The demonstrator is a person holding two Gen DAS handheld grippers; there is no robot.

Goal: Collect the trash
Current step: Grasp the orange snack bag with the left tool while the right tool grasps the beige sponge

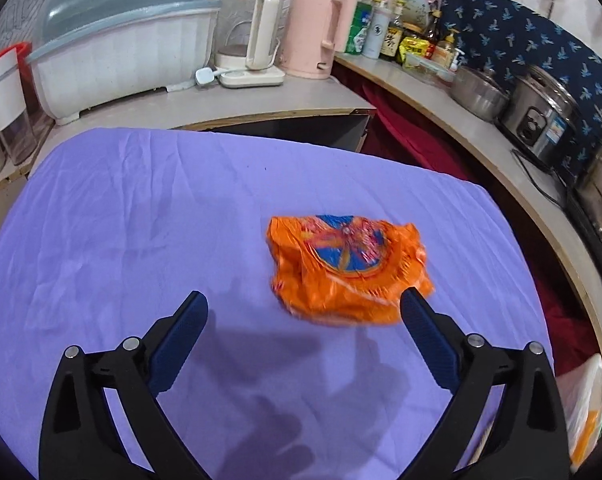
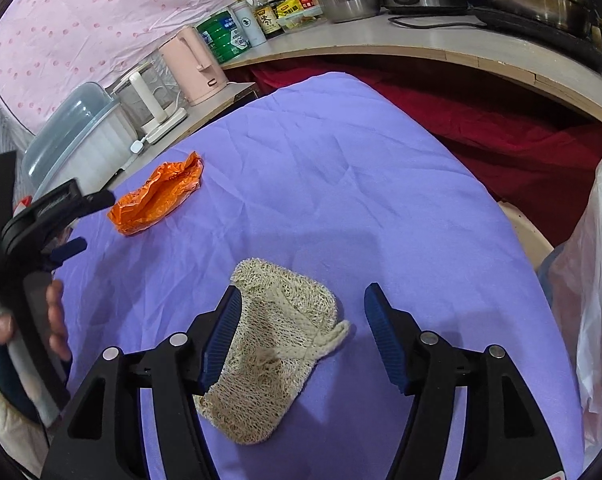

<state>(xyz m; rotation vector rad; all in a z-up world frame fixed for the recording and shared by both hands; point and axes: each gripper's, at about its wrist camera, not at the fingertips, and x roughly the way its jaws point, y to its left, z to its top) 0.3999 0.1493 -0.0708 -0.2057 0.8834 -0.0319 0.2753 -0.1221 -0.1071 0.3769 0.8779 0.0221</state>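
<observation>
We find a table draped in a purple cloth (image 1: 141, 220), creased but lying flat, with a cluttered counter (image 1: 441, 92) curving behind it and a white plastic bag (image 2: 597, 280) hanging off its right side. On the cloth lie two pieces of trash, well apart. The larger is a beige mesh pouch (image 2: 269, 344), flat, near our right gripper (image 2: 301, 312); its jaws stand spread above the pouch, the left pad over the pouch's edge and the right pad clear of it, nothing pinched. The smaller is a crumpled orange wrapper (image 1: 345, 268), farther toward the table's left. Our left gripper (image 1: 305, 308) has its jaws spread wide and empty, the wrapper just ahead and the right pad overlapping its near corner. We cannot tell whether that pad touches it.
</observation>
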